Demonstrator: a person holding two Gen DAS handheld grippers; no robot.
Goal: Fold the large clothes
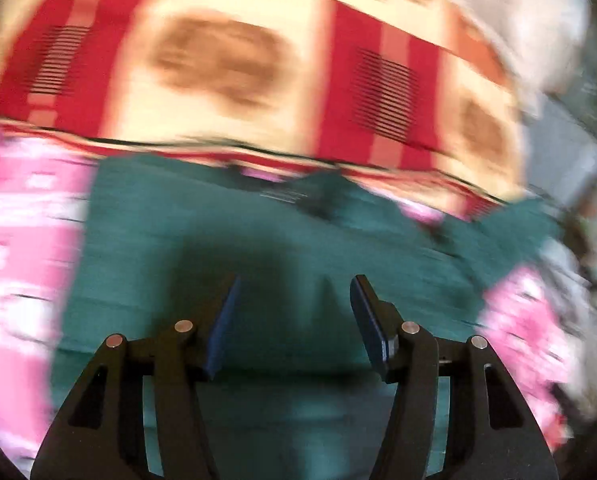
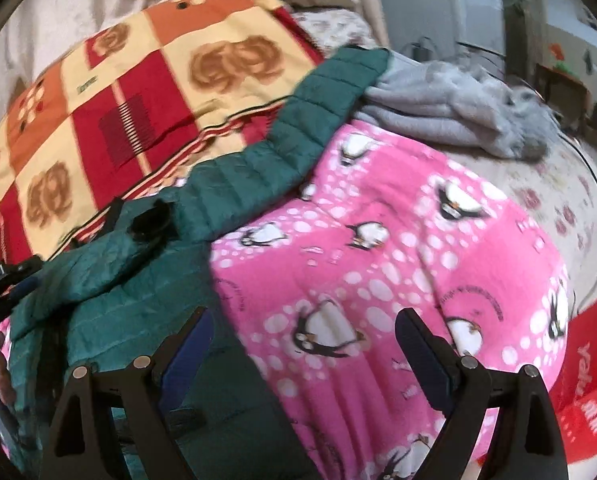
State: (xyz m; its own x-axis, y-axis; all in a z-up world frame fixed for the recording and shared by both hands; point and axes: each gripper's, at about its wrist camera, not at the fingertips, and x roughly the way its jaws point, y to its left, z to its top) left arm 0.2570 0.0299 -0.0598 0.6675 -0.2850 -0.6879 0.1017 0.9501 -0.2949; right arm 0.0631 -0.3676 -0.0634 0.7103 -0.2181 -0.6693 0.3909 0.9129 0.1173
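Pink penguin blanket [image 2: 398, 248] covers the bed, with a red and yellow checked blanket [image 2: 118, 92] at the upper left of the right wrist view. On both lies the green puffy jacket [image 2: 234, 184], with 1 sleeve reaching to the upper middle. The left gripper [image 1: 294, 304] is open over the jacket and holds nothing; its picture is blurry. The right gripper [image 2: 302, 340] is open too, empty, at the jacket's edge. I think the fold is just starting. Next, each gripper should pinch an edge. A grey cloth heap [image 2: 450, 116] touches the sleeve end and may get in the way.
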